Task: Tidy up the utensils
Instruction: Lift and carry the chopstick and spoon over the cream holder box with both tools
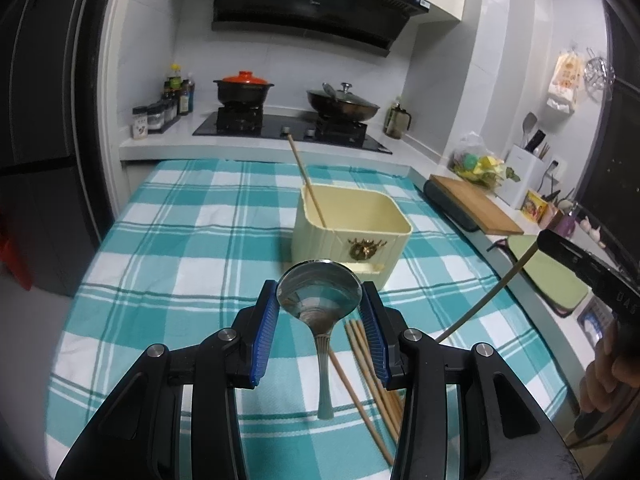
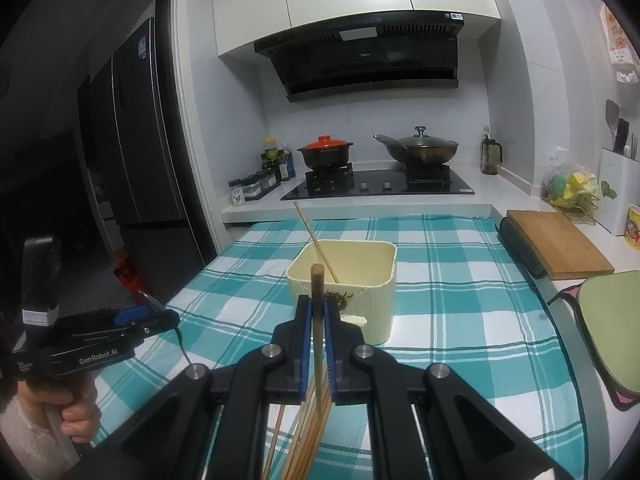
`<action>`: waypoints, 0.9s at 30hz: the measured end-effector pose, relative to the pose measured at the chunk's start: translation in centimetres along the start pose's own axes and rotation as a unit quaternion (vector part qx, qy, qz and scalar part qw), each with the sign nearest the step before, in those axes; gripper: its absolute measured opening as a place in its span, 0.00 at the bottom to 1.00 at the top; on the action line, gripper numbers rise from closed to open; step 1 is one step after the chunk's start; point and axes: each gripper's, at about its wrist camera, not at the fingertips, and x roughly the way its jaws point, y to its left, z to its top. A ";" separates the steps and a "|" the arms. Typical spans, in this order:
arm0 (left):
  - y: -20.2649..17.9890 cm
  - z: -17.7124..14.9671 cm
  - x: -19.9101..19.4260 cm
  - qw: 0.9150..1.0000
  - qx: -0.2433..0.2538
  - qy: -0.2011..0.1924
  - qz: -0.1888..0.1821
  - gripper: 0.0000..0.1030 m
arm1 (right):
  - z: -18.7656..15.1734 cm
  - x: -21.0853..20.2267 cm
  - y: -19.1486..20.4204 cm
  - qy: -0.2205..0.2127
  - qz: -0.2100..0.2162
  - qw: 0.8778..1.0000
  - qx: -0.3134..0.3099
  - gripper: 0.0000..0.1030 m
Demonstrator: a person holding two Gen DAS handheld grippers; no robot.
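Blue-padded, your left hand-held gripper [image 1: 320,300] pinches the shiny steel spoon [image 1: 319,296] by its bowl, handle hanging down so it drops in cleanly. Your right hand-held gripper [image 2: 317,312] is clamped on a slim wooden chopstick [image 2: 318,320], upright, aimed at the cream square plastic holder [image 2: 344,276] on the checked worktop [image 2: 460,300]. Both tilt slightly downward.

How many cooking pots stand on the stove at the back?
2. A black pot with an orange lid is on the left burner; a wok with a glass lid is on the right burner.
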 end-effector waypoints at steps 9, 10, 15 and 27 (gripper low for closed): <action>-0.3 7.5 -0.2 0.999 0.004 -0.043 -0.022 0.40 | 4.7 0.0 -0.8 -0.028 -0.002 1.000 -0.013 0.06; -0.5 8.5 -0.1 0.998 0.006 -0.050 -0.023 0.40 | 5.3 0.1 -0.7 -0.030 -0.001 0.999 -0.016 0.06; -1.2 13.7 1.3 0.996 0.014 -0.082 -0.019 0.40 | 9.7 1.4 -1.1 -0.053 -0.004 0.998 -0.032 0.06; -2.0 17.2 13.3 1.000 0.015 -0.023 0.002 0.40 | 14.1 10.9 -3.8 -0.011 -0.005 0.999 -0.035 0.06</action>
